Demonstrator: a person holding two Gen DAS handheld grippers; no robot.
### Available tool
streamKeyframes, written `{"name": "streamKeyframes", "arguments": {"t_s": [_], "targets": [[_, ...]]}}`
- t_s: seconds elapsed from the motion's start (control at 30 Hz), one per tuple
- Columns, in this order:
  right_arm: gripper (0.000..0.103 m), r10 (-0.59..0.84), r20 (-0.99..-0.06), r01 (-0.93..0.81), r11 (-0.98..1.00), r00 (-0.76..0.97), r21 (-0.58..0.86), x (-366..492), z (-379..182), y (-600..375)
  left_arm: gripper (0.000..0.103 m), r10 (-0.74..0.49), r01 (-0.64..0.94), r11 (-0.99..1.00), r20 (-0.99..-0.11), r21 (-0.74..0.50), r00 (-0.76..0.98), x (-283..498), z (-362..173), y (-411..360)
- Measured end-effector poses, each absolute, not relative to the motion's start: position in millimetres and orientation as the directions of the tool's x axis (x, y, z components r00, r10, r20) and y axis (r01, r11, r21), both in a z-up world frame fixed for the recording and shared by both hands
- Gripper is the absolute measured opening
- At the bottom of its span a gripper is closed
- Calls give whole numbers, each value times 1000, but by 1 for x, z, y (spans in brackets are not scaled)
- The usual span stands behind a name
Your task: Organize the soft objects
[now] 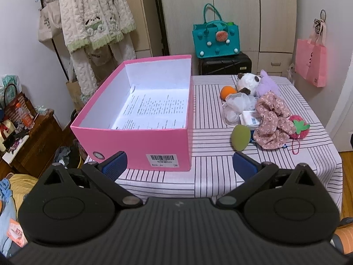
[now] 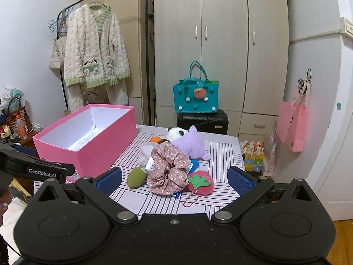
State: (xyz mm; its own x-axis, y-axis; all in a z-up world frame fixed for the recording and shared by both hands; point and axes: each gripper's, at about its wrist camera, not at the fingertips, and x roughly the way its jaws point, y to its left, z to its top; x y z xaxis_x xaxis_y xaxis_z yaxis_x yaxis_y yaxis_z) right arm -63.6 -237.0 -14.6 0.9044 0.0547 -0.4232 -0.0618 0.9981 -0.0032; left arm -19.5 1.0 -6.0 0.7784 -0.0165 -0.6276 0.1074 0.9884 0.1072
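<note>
Orange ball (image 2: 157, 139) mostly hidden behind floral scrunchie (image 2: 169, 167); box label (image 1: 163, 159) print illegible.

An open pink box (image 1: 141, 141) stands left on the striped table. Beside it huddle a floral scrunchie (image 2: 168, 169), strawberry pouch (image 2: 199, 184), green sponge (image 2: 137, 177), purple plush (image 2: 190, 145) and panda plush (image 1: 247, 81).

Black ribbed gripper body, silver pivot screws, blue-padded fingers (image 2: 239, 180) (branded "GenRobot.AI").

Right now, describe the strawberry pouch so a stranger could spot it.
Find the pink box on the striped table; the soft pile lies beside it. At the pile's near edge, against the floral scrunchie, sits the strawberry pouch: fuzzy pink, green felt leaf, bead chain.
</note>
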Motion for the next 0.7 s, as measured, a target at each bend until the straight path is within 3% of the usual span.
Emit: {"name": "streamKeyframes", "arguments": {"t_s": [0.3, 0.7], "targets": [[103, 62, -378, -65, 998, 924, 7, -74, -19, -239, 103, -47, 139, 985, -600, 107, 799, -25, -13, -1], [103, 43, -389, -58, 998, 920, -26, -73, -35, -234, 103, -41, 128, 986, -594, 106, 804, -29, -31, -1]]}}
